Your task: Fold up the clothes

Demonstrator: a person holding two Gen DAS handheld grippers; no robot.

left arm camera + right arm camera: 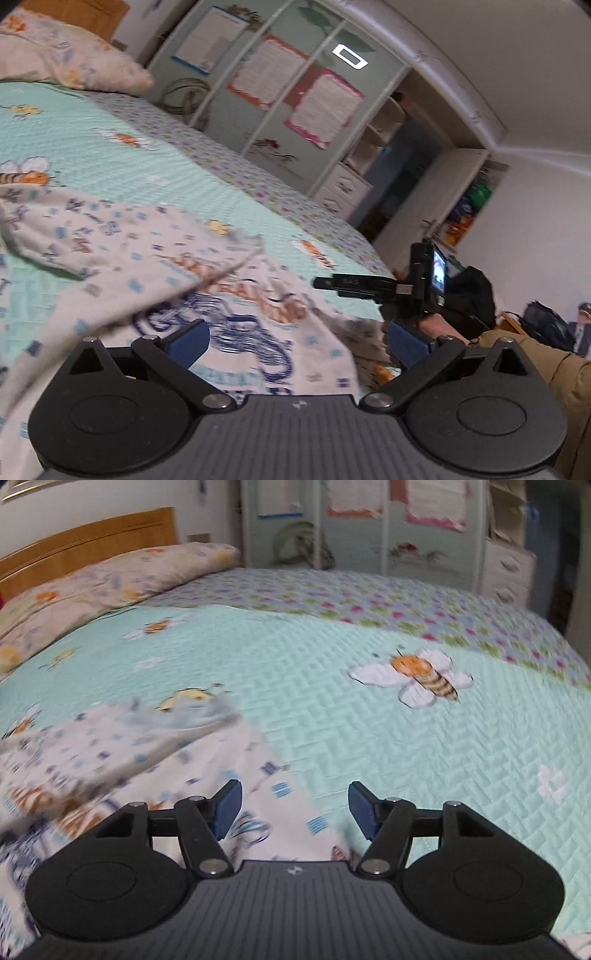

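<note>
Hovering low over the bed, the left claw (295, 341) points across the mattress with its blue pads (188, 341) spread wide and nothing between them; a white printed shirt (155, 266) lies rumpled under and ahead of it on the mint quilt (110, 147). Off to its right, the other claw's black rig (406, 284) shows with a hand behind it. A pillow (74, 62) sits at the head, and a wardrobe (288, 96) covered in papers stands beyond.

From the right wrist view, the right claw (295, 810) tilts down at the bed, jaws parted and gripping nothing. The shirt (177, 771), blurred, spreads left of and beneath it. A bee print (424, 679) marks the quilt (480, 757), with the wooden headboard (85, 542) behind the pillow (110, 579).
</note>
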